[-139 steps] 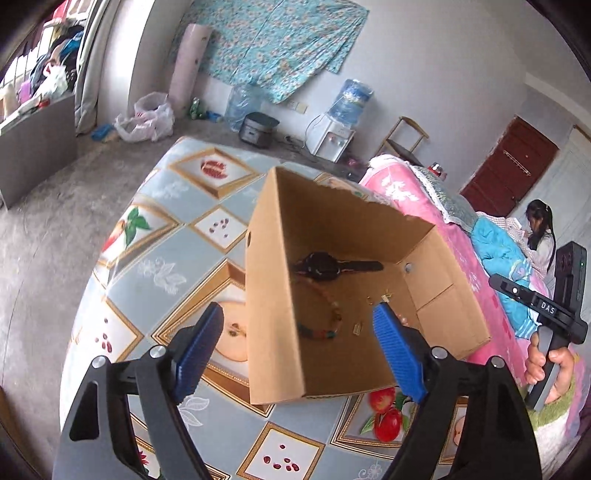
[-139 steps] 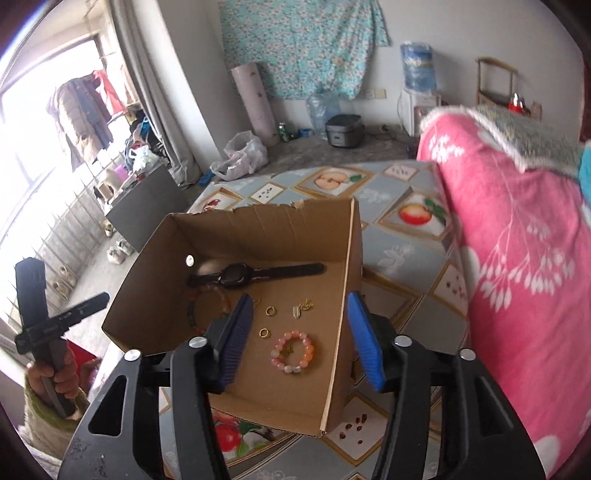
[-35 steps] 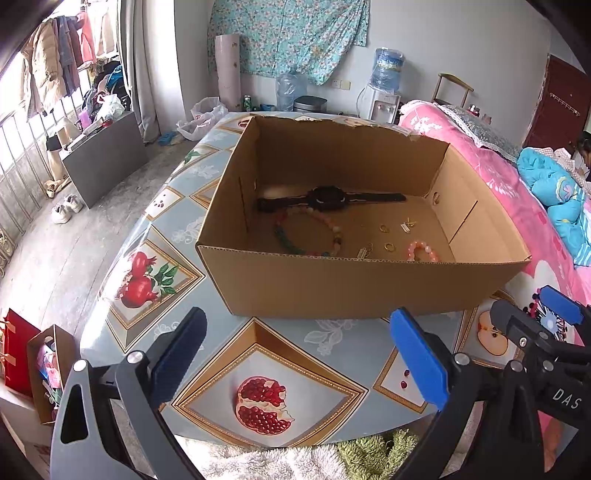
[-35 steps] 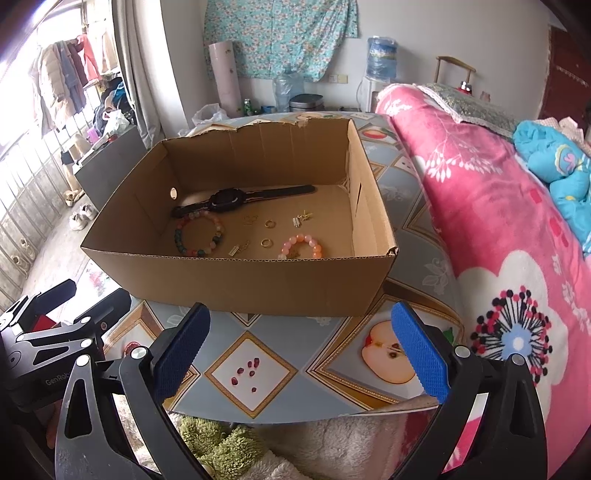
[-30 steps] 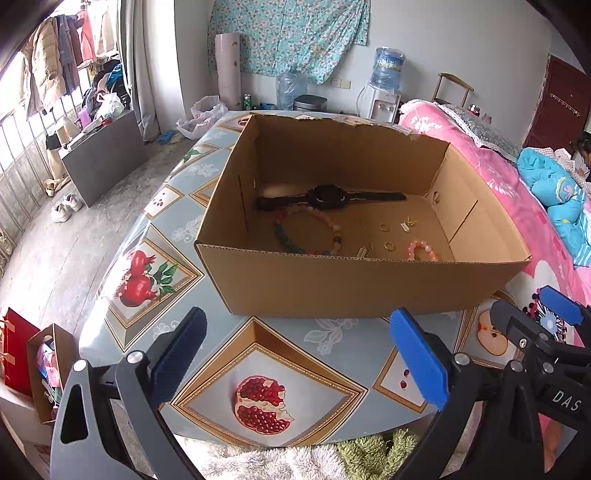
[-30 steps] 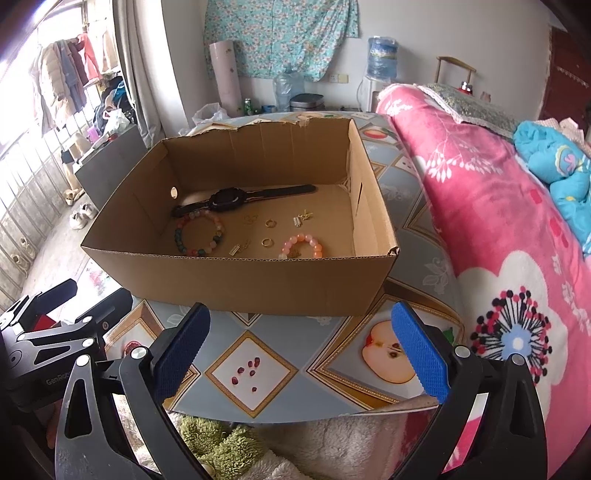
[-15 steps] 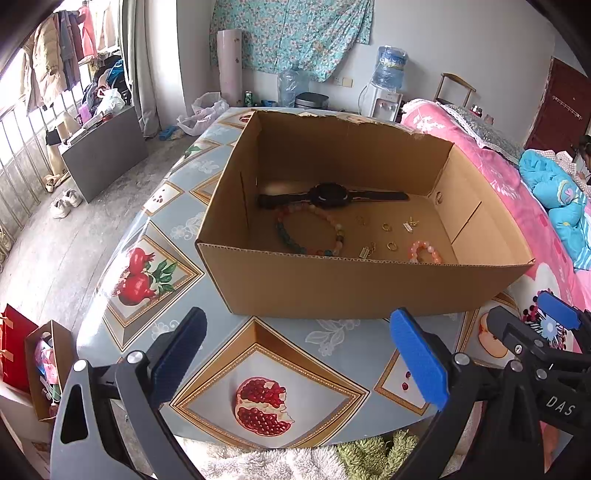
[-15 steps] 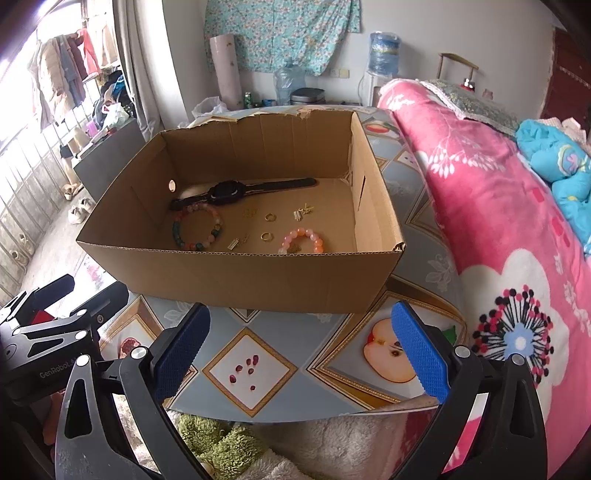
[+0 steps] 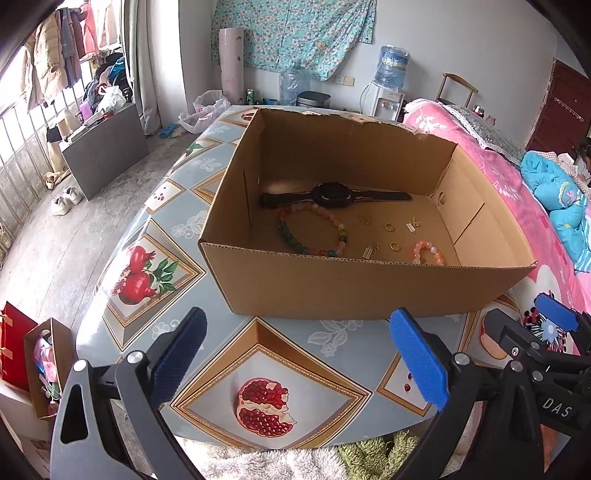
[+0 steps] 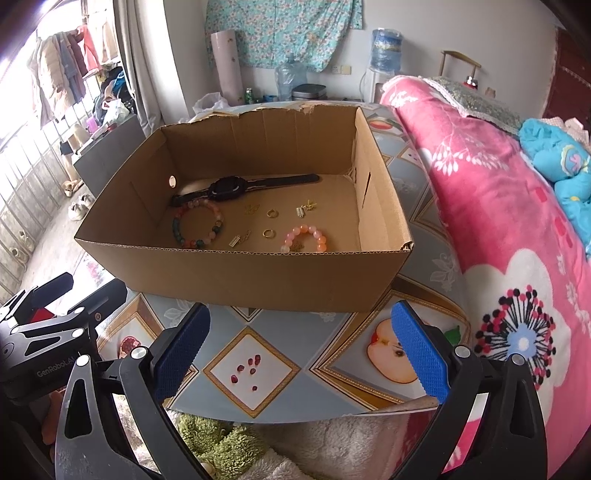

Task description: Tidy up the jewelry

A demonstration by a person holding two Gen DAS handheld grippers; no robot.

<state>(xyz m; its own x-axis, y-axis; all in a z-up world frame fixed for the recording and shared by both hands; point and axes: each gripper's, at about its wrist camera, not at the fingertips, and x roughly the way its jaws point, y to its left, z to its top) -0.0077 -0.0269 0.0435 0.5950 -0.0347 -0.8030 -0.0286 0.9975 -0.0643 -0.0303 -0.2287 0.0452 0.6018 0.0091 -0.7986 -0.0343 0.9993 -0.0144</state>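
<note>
An open cardboard box (image 9: 354,284) stood on the counter (image 9: 184,229), whose cloth bore fruit pictures. The box serves here as the landmark.

Inside the box, a black watch (image 9: 332,195) lay stretched flat along the far wall. Just in front of the watch, toward the box's left wall, lay a multicoloured bead bracelet (image 9: 312,232), its far edge touching or nearly touching the strap. A pink bead bracelet (image 10: 304,238) lay close behind the box's near wall, toward its right side. Between the two bracelets several small gold rings and charms (image 10: 271,223) were scattered on the box floor, apart from one another; their exact kinds were too small to tell.

The left gripper (image 9: 295,354) was held in front of the box's near wall, above the counter, its blue-padded jaws spread wide and empty. The right gripper (image 10: 301,341) was held likewise in front of the box's near wall, jaws spread wide with nothing between them. Neither gripper touched the box.

To the right of the box lay a bed with a pink flowered blanket (image 10: 498,229). Beyond the box's far wall stood a water dispenser (image 9: 388,88) against the room wall, beside a hanging floral cloth (image 9: 291,33).
</note>
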